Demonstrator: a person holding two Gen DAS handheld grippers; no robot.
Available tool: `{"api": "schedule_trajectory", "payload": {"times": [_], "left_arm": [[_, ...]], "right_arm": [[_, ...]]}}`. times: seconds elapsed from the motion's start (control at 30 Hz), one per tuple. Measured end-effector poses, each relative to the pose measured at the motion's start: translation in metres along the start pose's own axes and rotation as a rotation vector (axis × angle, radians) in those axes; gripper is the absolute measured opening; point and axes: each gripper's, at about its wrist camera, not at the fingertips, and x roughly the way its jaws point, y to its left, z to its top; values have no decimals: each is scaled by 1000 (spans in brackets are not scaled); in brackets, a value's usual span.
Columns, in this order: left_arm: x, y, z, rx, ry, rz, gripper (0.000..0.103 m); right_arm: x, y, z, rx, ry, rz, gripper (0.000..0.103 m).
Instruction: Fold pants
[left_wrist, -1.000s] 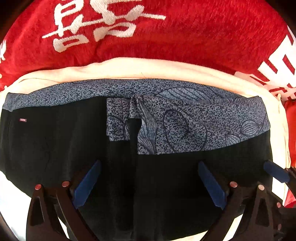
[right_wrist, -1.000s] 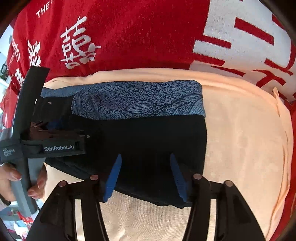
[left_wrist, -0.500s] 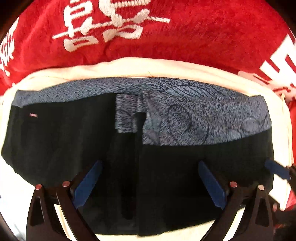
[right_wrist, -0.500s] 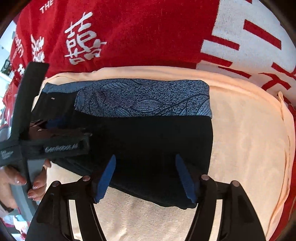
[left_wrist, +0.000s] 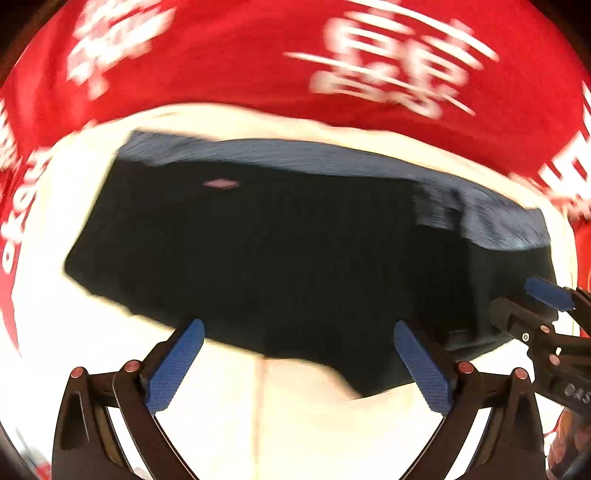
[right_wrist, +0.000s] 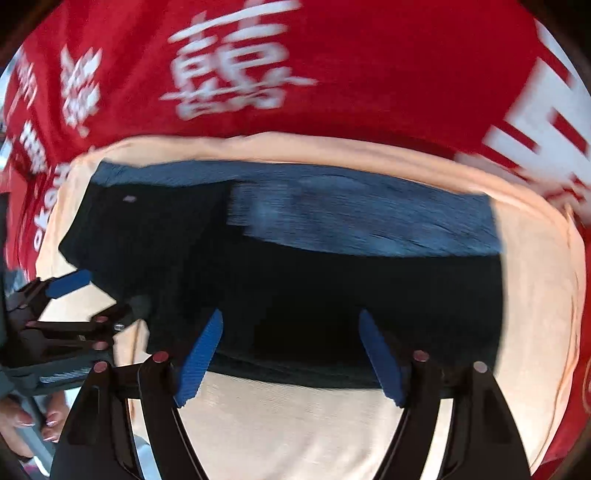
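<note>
The pants (left_wrist: 280, 251) are black with a blue-grey patterned waistband, folded into a flat rectangle on a cream towel (left_wrist: 280, 413). They also show in the right wrist view (right_wrist: 332, 295). My left gripper (left_wrist: 299, 354) is open and empty, its fingers over the pants' near edge. My right gripper (right_wrist: 291, 354) is open and empty over the near edge of the pants. The right gripper shows at the right of the left wrist view (left_wrist: 546, 299). The left gripper shows at the left of the right wrist view (right_wrist: 74, 291). Both views are motion-blurred.
A red cloth with white characters (left_wrist: 258, 62) lies under and beyond the towel, also seen in the right wrist view (right_wrist: 332, 74). The towel's bare part (right_wrist: 535, 295) extends right of the pants. A hand (right_wrist: 33, 421) holds the left gripper.
Both grippers have pulled back toward me and the left one has swung left; more of the towel shows in front of the pants. The pants lie as before.
</note>
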Motion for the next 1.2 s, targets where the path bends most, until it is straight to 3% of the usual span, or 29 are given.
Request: {"api": "schedule_trajectory", "payload": {"times": [0.17,0.27,0.43,0.53,0.63,0.87,0.93,1.03,1.13,1.2], "left_arm": [[-7,77,-8,-109,-36,13,103],[4,115,-8,-178,-45,-8,103],[17,173,-14,-380,-126,-307,103],[32,189,-18,-445,-123,-435,103],[43,187,-22,-457,-139,-508,103],[48,201,-12,-527,-176,-554,103],[44,190,1,-513,-196,-553,103],[35,167,20,-422,-255,-489,103],[60,155,32,-415,-158,-362,103],[62,155,34,-440,-159,-347,103]], "right_arm": [[20,35,12,-52,22,-33,79],[46,39,8,-56,90,-66,79],[57,51,-6,-156,81,-131,82],[57,52,-10,-179,70,-125,83],[57,50,-13,-177,66,-119,83],[58,55,-19,-182,50,-128,85],[60,55,-19,-182,46,-121,85],[59,54,-20,-190,44,-114,85],[56,53,-23,-192,44,-111,85],[53,52,-21,-187,49,-105,85]]}}
